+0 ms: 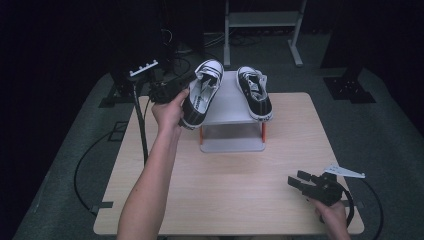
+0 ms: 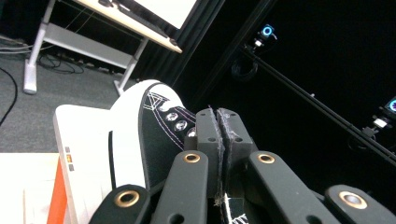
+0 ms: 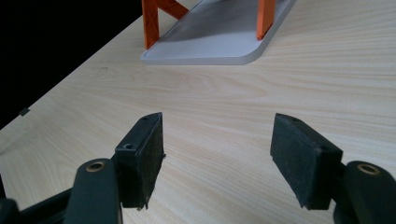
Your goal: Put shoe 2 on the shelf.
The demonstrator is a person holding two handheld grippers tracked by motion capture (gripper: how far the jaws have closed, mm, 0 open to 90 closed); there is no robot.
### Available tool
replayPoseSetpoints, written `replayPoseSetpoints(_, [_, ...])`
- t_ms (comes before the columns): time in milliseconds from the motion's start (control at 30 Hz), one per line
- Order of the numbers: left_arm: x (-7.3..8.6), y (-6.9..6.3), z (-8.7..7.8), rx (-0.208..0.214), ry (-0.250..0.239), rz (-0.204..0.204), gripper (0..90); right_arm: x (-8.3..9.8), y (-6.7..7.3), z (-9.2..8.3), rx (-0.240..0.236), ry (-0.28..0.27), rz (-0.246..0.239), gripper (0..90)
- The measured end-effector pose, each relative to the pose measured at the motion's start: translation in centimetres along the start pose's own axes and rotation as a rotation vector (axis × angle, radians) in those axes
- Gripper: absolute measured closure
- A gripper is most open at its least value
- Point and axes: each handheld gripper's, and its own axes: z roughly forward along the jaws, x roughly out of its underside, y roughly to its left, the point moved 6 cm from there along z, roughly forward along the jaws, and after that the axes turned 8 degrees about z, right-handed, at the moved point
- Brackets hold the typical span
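Observation:
A black-and-white sneaker (image 1: 202,92) hangs tilted, toe pointing away, at the left edge of the small grey two-level rack (image 1: 230,107). My left gripper (image 1: 183,95) is shut on its side. In the left gripper view the pads (image 2: 219,126) press together on a thin piece of the sneaker (image 2: 140,135), beside the rack's shelf (image 2: 84,154). The matching sneaker (image 1: 255,92) lies on the right of the rack's top. My right gripper (image 1: 296,181) hovers open near the table's front right; nothing lies between its pads (image 3: 217,154).
The rack has orange legs (image 3: 152,18) and a grey base plate (image 3: 219,42) at the back middle of the wooden table (image 1: 225,190). A black stand with cables (image 1: 140,80) rises off the table's back left corner. Dark floor surrounds the table.

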Motion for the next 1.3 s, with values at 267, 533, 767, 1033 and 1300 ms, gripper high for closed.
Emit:
replayPoseSetpoints(267, [0.6,0.5,2.3,-0.024,0.013,-0.014,88.5,-0.2,0.0,0.0,-0.001,-0.005,0.003,34.1])
replayPoseSetpoints(533, [0.7,1.0,4.3,-0.037,-0.006,-0.034,88.5,-0.3,0.0,-0.2,-0.007,-0.015,-0.005,34.1])
replayPoseSetpoints(767, [1.0,1.3,5.8,-0.048,-0.007,-0.054,88.4,-0.4,0.0,-0.3,-0.01,-0.021,-0.004,34.0])
replayPoseSetpoints(1033, [2.2,1.6,7.5,-0.04,-0.001,-0.096,88.4,-0.5,0.1,-0.3,-0.012,-0.022,-0.013,33.9])
replayPoseSetpoints(1300, [4.1,2.6,8.4,-0.048,0.025,-0.139,88.4,-0.5,0.1,-0.4,-0.011,-0.022,-0.026,33.7])
